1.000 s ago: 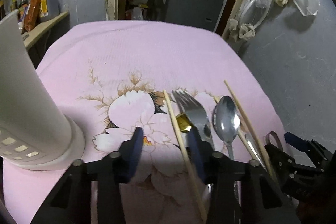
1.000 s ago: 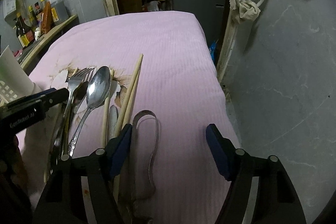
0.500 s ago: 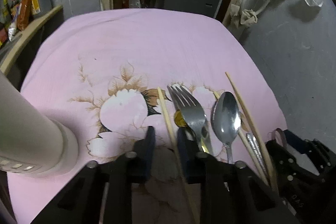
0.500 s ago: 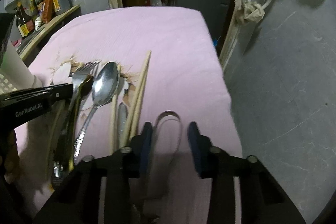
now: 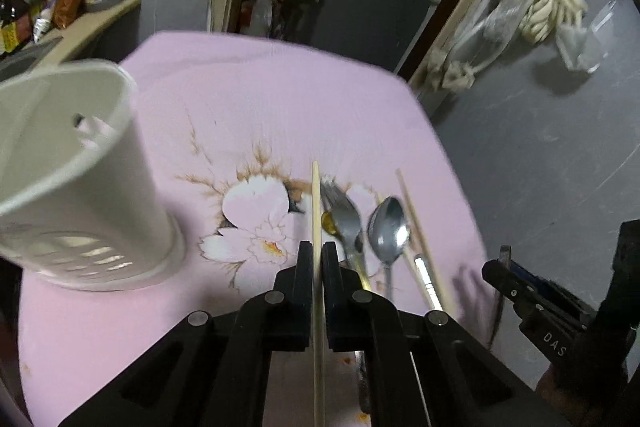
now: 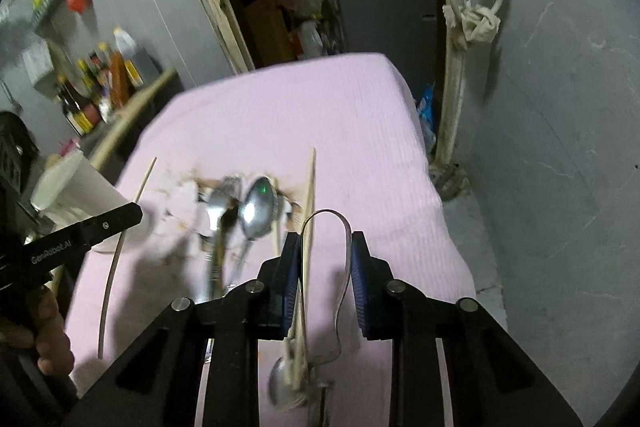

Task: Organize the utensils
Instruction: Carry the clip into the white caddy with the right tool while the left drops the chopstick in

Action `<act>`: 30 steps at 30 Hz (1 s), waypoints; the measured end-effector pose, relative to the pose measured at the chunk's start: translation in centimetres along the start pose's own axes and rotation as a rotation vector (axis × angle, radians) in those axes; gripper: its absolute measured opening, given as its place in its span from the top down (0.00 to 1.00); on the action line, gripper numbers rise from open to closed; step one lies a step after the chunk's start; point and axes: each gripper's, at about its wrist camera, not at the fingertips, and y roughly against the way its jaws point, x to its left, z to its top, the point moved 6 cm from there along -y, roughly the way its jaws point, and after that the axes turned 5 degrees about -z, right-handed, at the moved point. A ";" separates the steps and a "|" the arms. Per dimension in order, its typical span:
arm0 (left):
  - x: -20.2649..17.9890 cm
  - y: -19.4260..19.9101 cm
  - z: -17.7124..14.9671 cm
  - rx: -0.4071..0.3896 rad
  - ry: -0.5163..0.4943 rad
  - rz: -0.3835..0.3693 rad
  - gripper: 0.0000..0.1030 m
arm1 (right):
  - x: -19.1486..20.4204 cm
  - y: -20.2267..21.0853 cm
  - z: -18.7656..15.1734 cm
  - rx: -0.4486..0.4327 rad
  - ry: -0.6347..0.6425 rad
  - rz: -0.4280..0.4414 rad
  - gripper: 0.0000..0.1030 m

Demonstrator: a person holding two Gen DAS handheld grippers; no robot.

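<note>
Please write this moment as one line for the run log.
left claw: shut on chopstick | right claw: shut on metal tongs | fork, spoon: on pink cloth | white holder: upright

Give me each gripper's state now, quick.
Left gripper: shut on a pale wooden chopstick.
Right gripper: shut on looped thin metal tongs.

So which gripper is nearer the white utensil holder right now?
Left. The left gripper, jaws shut on a chopstick, is just right of the white utensil holder. The right gripper, clamping metal tongs, sits beyond the fork and spoon.
</note>
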 end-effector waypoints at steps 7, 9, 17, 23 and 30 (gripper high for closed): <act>-0.1 5.2 1.0 -0.119 0.000 -0.051 0.95 | 0.5 3.4 0.2 -0.069 -0.014 -0.013 0.79; 0.3 6.2 1.4 -0.143 0.007 -0.069 0.95 | 0.9 4.2 0.6 -0.089 -0.014 -0.022 0.79; 4.7 12.3 5.2 -0.288 0.045 -0.105 0.95 | 6.1 8.3 4.0 -0.197 0.052 -0.004 0.79; 8.8 16.2 8.7 -0.401 0.078 -0.099 0.95 | 11.1 11.1 8.1 -0.292 0.085 0.125 0.79; 15.5 18.8 12.8 -0.551 0.182 -0.051 0.95 | 18.1 12.4 12.1 -0.376 0.092 0.331 0.79</act>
